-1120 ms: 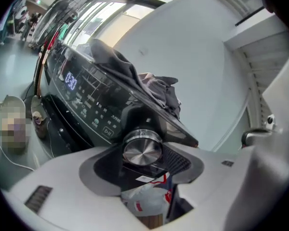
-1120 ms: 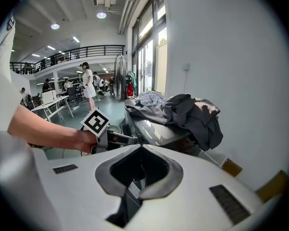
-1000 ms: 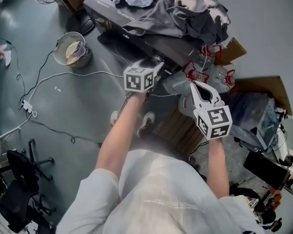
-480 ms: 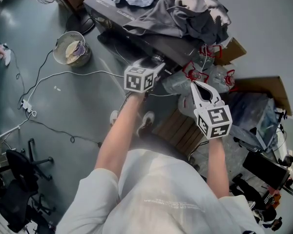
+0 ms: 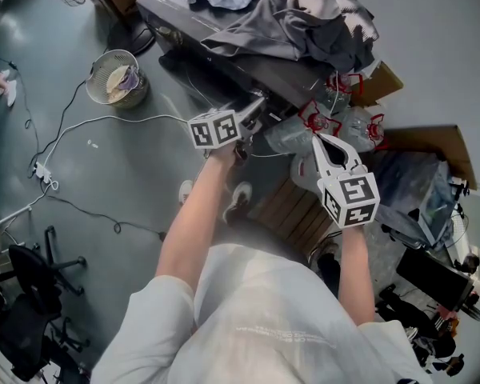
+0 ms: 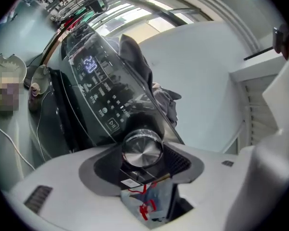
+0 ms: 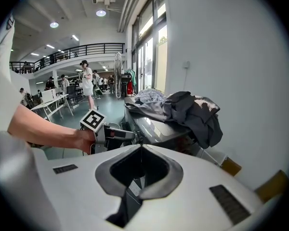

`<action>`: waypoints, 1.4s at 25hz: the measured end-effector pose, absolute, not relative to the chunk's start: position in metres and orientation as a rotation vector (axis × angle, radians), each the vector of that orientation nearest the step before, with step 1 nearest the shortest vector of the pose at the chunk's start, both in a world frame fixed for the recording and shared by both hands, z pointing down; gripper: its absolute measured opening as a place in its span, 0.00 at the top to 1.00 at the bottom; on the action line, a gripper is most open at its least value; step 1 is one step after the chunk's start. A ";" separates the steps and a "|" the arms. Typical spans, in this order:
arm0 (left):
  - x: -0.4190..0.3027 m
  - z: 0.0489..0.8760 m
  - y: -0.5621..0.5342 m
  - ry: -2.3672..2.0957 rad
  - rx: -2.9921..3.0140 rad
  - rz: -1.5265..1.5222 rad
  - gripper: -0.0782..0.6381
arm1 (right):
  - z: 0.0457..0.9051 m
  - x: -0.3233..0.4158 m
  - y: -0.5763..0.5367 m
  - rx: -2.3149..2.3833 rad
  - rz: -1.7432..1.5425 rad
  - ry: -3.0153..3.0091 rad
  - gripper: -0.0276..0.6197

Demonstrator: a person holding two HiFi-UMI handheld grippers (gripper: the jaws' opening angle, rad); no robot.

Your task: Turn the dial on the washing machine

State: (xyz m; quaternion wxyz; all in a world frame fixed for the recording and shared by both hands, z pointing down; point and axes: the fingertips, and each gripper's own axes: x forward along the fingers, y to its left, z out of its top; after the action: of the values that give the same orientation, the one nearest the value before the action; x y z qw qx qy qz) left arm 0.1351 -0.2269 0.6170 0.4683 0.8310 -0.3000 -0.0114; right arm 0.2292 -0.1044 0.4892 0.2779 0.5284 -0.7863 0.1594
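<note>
Left hand-held gripper [image 5: 254, 112] clamped on silver dial [image 6: 142, 148] of washing machine [image 6: 94, 81], right hand-held gripper [image 5: 320, 141] closed, empty

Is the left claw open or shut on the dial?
Shut: the left claw holds the silver dial between its jaws, as the left gripper view shows.

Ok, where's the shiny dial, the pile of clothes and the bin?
dial [image 6: 142, 149]: left gripper view, its shiny flat face.
pile of clothes [image 5: 304, 18]: head view, the grey garment on top.
bin [image 5: 138, 96]: head view, its outer wall.
</note>
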 end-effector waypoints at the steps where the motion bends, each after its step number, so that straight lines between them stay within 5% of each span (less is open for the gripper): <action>1: 0.135 0.616 -0.228 -0.736 2.040 -0.031 0.52 | 0.490 0.229 -0.104 1.417 0.430 -2.110 0.93; 23: 0.142 0.616 -0.224 -0.893 2.338 0.376 0.52 | 0.497 0.226 -0.101 1.405 0.449 -2.108 0.93; 35: 0.140 0.612 -0.225 -0.762 2.142 0.099 0.48 | 0.497 0.227 -0.101 1.401 0.451 -2.108 0.93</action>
State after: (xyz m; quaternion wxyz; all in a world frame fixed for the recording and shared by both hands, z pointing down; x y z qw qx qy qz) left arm 0.1402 -0.2248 0.6117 0.4196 0.8543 -0.3041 0.0396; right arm 0.2272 -0.1008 0.4973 0.2817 0.5228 -0.7867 0.1685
